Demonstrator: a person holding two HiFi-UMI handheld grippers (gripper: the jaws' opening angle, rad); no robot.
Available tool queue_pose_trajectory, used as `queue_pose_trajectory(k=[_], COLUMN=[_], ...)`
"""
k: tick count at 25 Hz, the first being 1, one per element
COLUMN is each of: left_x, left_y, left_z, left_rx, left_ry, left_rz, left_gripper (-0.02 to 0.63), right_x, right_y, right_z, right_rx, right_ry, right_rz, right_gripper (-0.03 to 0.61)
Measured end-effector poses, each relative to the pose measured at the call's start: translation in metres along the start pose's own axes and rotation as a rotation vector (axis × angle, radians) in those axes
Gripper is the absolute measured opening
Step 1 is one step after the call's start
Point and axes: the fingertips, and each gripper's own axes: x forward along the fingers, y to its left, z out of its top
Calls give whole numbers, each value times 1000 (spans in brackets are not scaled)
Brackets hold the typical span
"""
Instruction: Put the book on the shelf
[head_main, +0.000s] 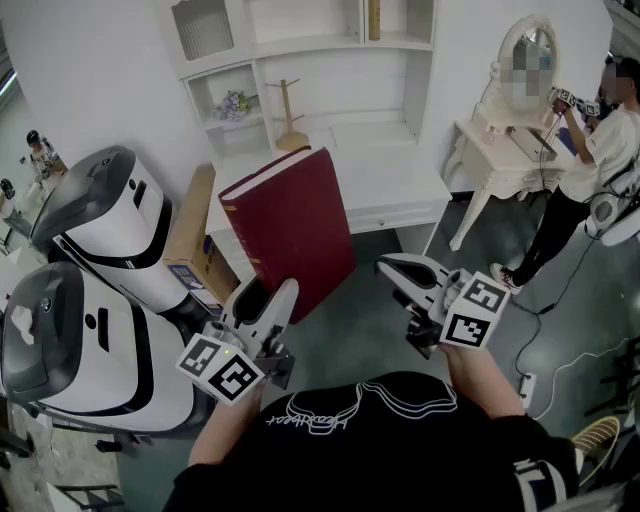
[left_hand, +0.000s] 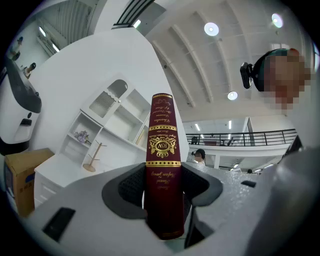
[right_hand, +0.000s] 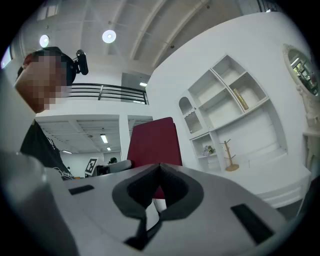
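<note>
A thick dark-red book (head_main: 295, 225) with gold print on its spine stands upright in the air in front of the white shelf unit (head_main: 330, 60). My left gripper (head_main: 268, 300) is shut on its lower edge. In the left gripper view the spine of the book (left_hand: 162, 150) fills the gap between the jaws of the left gripper (left_hand: 163, 200), and both pads press on it. My right gripper (head_main: 392, 268) hangs to the right of the book, apart from it, shut with nothing in it. In the right gripper view the right gripper (right_hand: 159, 167) has its pads touching, with the book's red cover (right_hand: 152, 142) behind.
The shelf unit has open compartments above a white desk top (head_main: 390, 180) bearing a wooden peg stand (head_main: 290, 130). A cardboard box (head_main: 190, 235) and two white-and-black machines (head_main: 90, 300) stand at the left. A dressing table (head_main: 510, 140) and a person (head_main: 590, 160) are at the right.
</note>
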Motion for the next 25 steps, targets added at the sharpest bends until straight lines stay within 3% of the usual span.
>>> queue_pose_trajectory(k=[25], left_x=[99], left_y=[-21], left_z=[-32], left_rx=[-3], left_ry=[-32], left_rz=[-4], left_gripper=[206], right_x=[-47], right_y=[-87], right_z=[21], right_rx=[-2], right_ry=[-5], right_rz=[11], right_gripper=[3])
